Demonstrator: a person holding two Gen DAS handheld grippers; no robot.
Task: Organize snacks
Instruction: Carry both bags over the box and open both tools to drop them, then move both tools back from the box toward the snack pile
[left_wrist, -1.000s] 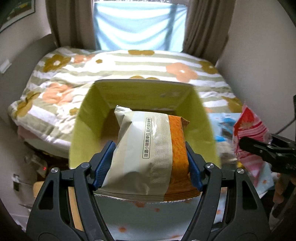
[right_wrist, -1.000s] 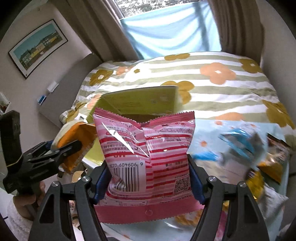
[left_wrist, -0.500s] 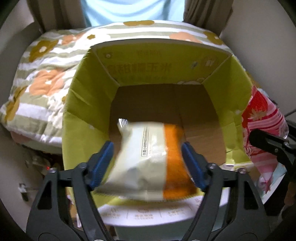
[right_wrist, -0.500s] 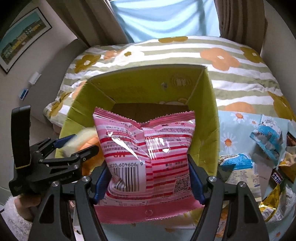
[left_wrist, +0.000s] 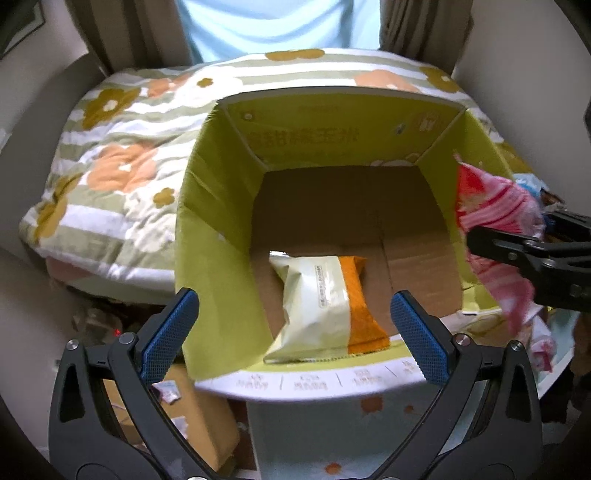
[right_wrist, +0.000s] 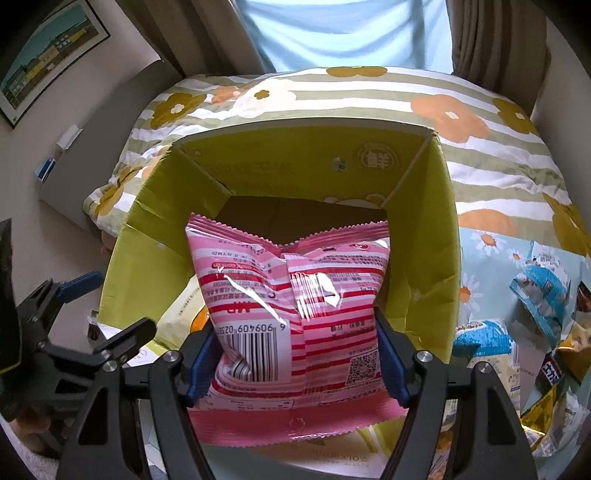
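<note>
Left gripper (left_wrist: 295, 317): jaws have just been opening and are now standing released, wide apart. The cream-and-orange snack packet (left_wrist: 325, 306) is lying free between and ahead of them, on the floor of the green cardboard box (left_wrist: 218, 229). Right gripper (right_wrist: 295, 354): jaws are clenching the pink striped snack bag (right_wrist: 291, 306), holding it upright over the box opening
</note>
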